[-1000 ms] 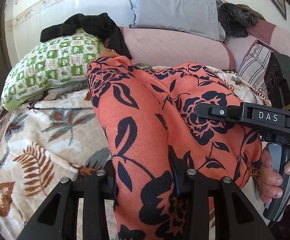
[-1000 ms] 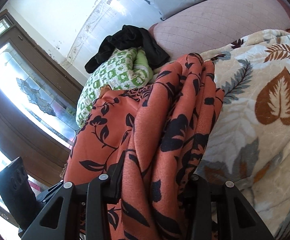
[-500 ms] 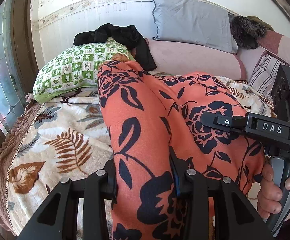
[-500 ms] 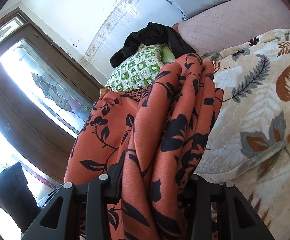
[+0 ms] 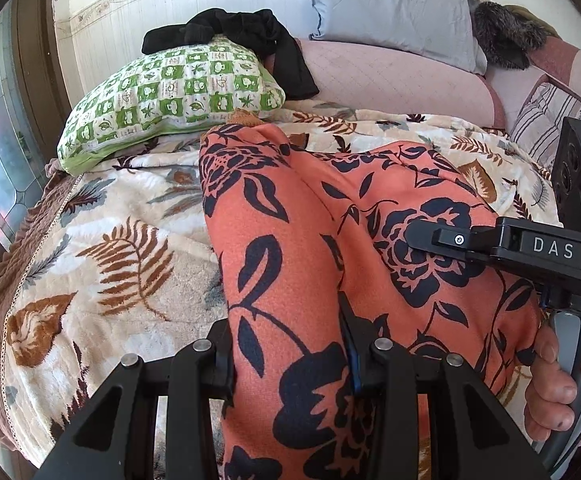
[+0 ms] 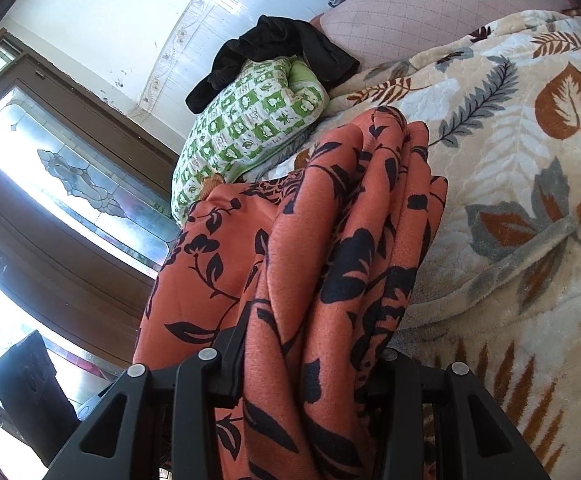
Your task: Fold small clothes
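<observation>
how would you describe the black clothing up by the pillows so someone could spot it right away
Start at the bed's leaf-print blanket and look to its far end by the white wall, where a green-and-white checked pillow lies. The black garment is draped in a crumpled heap over the top of that pillow. It is the only plain black cloth there, unlike the orange floral garment.

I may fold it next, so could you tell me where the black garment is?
The black garment is draped over the green pillow, upper centre in both views, against the wall beyond the orange cloth.
</observation>
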A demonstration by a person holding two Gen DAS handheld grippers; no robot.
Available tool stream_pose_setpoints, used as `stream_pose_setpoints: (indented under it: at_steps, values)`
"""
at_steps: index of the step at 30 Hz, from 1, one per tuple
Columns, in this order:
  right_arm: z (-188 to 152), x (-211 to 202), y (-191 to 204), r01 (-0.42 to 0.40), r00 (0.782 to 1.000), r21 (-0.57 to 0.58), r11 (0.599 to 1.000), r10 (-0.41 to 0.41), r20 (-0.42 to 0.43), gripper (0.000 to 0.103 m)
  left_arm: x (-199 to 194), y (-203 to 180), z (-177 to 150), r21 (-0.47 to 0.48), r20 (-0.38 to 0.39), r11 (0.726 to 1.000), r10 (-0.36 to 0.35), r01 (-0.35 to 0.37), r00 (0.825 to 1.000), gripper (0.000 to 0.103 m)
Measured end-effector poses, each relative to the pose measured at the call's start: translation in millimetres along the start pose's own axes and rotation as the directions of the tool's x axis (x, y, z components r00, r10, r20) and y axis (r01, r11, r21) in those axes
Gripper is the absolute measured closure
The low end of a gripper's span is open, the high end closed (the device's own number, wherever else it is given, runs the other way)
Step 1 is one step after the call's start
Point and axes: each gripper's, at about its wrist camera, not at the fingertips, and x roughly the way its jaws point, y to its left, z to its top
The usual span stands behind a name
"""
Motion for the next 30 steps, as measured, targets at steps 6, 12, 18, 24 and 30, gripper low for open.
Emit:
stream_pose_setpoints:
  at_steps: [6, 12, 18, 24, 30]
  values:
    - [-6.4, 13.5, -7.3, 0.019, 0.999, 0.024, 1.0, -0.018, -0.045, 0.062, 12.3, 3.1, -6.3, 0.002, -0.047, 1.0, -0.001, 0.002, 0.999, 0.061]
    - [-14.0, 27.8, -17.8, 0.042, 0.995, 0.047, 0.998, -0.037, -0.09, 0.062, 29.9, 10.9, -14.0, -0.012, -0.106, 1.0, -0.008, 0.007, 0.994, 0.059]
    - [-14.1, 36.8, -30.6, 0.079, 0.988, 0.072, 0.994, -0.069, -0.136, 0.051, 36.9, 13.0, -17.5, 0.012, -0.115, 0.998, 0.06, -0.059, 0.992, 0.032]
    - [-9.0, 30.0, -31.5, 0.134, 0.978, 0.09, 0.987, -0.117, -0.174, 0.045, 28.8, 30.7, -14.3, -0.042, -0.116, 0.998, 0.041, -0.046, 0.992, 0.025]
    - [5.9, -7.8, -11.1, 0.226, 0.973, -0.01, 0.974, -0.227, -0.052, 0.045, 6.7, 38.9, -7.3, -0.024, -0.003, 0.989, 0.146, -0.146, 0.989, 0.025]
